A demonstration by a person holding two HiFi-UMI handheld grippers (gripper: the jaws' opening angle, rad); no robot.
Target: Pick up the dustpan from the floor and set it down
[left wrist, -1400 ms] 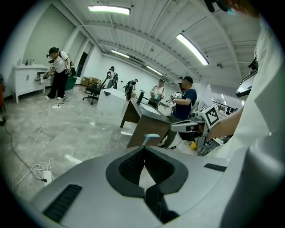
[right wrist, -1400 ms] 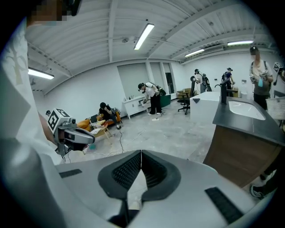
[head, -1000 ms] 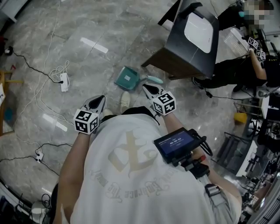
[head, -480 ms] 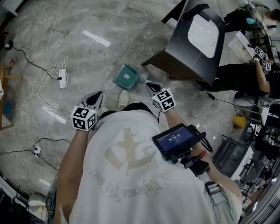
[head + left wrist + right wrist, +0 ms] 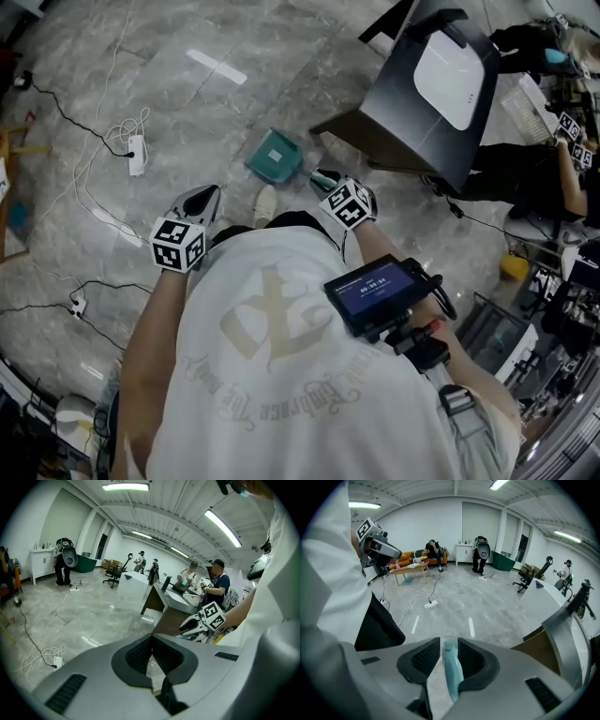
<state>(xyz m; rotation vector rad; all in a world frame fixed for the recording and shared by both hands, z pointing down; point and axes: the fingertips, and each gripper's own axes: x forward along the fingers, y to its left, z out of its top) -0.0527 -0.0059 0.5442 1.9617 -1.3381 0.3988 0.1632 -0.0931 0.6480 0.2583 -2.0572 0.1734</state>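
The teal dustpan (image 5: 274, 156) lies flat on the grey marble floor in the head view, its handle pointing right toward my right gripper (image 5: 325, 178). In the right gripper view the pale teal handle (image 5: 451, 672) runs between the jaws of the right gripper (image 5: 449, 646), which are opening; the pads stand on either side of it without pressing. My left gripper (image 5: 201, 201) hangs left of the dustpan, apart from it. In the left gripper view my left gripper (image 5: 151, 640) is shut, its pads meeting at the tips with nothing held.
A dark desk with a white pad (image 5: 419, 86) stands just right of the dustpan. A white power strip (image 5: 137, 155) and cables lie on the floor at left. The person's shoe (image 5: 266, 202) is below the dustpan. Another person (image 5: 553, 159) sits at far right.
The right gripper dropped toward the floor and rolled, its jaws parting around the dustpan handle. The left gripper shifted slightly and stayed shut.
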